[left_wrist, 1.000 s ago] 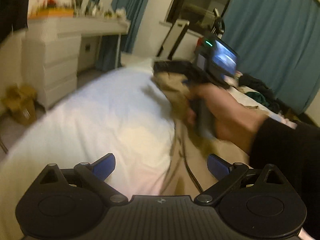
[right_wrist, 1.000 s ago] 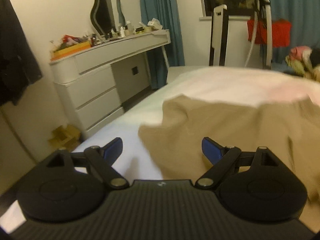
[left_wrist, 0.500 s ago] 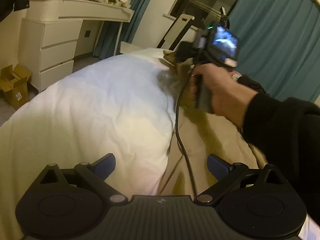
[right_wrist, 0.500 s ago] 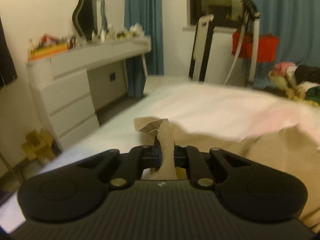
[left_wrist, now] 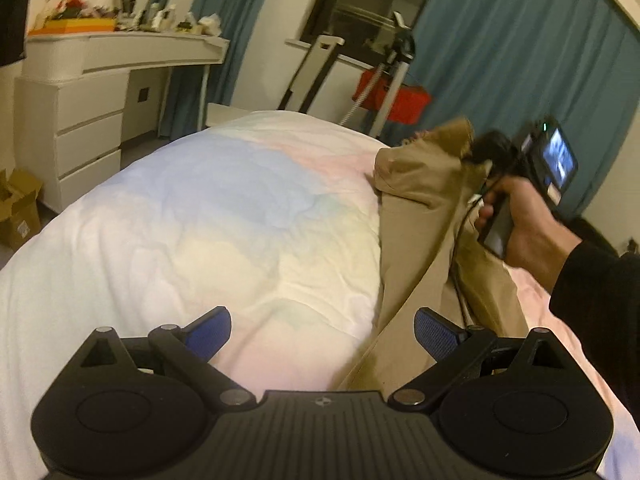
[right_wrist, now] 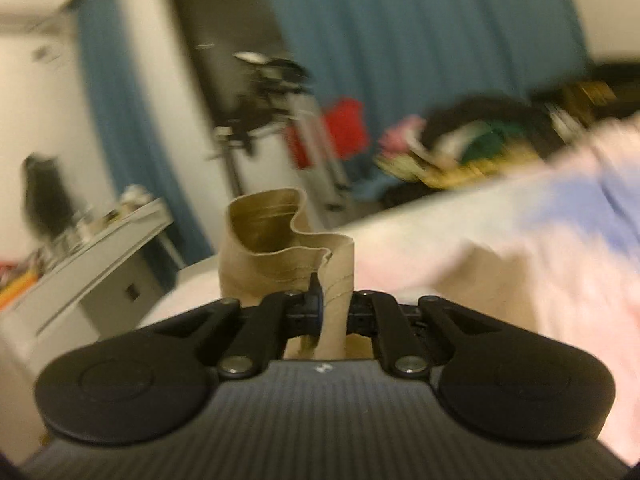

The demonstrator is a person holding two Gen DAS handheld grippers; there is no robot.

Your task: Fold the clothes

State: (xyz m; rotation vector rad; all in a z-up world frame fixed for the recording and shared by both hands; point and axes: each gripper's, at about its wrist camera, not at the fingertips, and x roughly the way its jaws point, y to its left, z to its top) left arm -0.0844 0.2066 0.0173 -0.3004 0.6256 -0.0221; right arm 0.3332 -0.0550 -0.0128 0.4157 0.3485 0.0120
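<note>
Bedroom at night, teal curtains (left_wrist: 500, 60) drawn, bed (left_wrist: 220, 220) under a pale pastel duvet serving as the folding surface; tan garment (left_wrist: 420, 216) lies along the bed's right side, one hemmed edge lifted clear of the duvet. Right hand-held gripper (right_wrist: 334, 312) clenched on that hem, cloth bunched between the pads; left hand-held gripper (left_wrist: 322, 330) released, blue pads wide apart, holding nothing, low over duvet and cloth; folding looks barely begun, no crease laid, nearly all left. White dresser (left_wrist: 80, 120) left of bed, tripod (left_wrist: 394, 76) beyond its far end, heap of clothes (right_wrist: 460, 148) further right; trailing cable (left_wrist: 460, 264) across the cloth may snag.
</note>
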